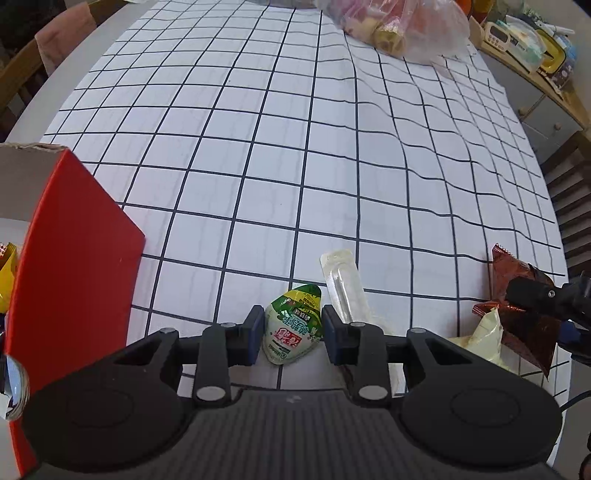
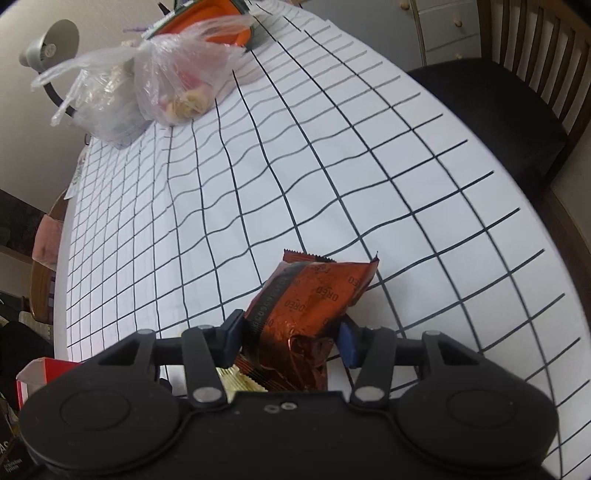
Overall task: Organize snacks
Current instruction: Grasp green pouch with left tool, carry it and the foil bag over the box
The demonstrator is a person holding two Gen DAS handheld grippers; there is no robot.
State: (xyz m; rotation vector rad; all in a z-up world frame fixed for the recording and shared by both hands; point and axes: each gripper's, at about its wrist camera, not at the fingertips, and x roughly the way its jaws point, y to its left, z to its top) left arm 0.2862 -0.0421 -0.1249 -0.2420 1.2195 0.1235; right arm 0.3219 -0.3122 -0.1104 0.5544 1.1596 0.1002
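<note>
My left gripper (image 1: 291, 334) is shut on a small green and white snack packet (image 1: 293, 328), low over the checked tablecloth (image 1: 295, 147). A clear plastic-wrapped stick (image 1: 345, 288) lies just right of it. My right gripper (image 2: 290, 339) is shut on a brown Oreo packet (image 2: 310, 295), which also shows at the right edge of the left wrist view (image 1: 517, 306). A pale yellow packet (image 2: 240, 380) lies under the Oreo packet, and it also shows in the left wrist view (image 1: 484, 336). A red box (image 1: 74, 277) stands at the left, with snacks inside at its left.
A clear plastic bag of food (image 2: 173, 81) lies at the far end of the table, also in the left wrist view (image 1: 399, 26). A dark-seated wooden chair (image 2: 509, 110) stands at the table's right side. A cluttered sideboard (image 1: 535, 55) is beyond.
</note>
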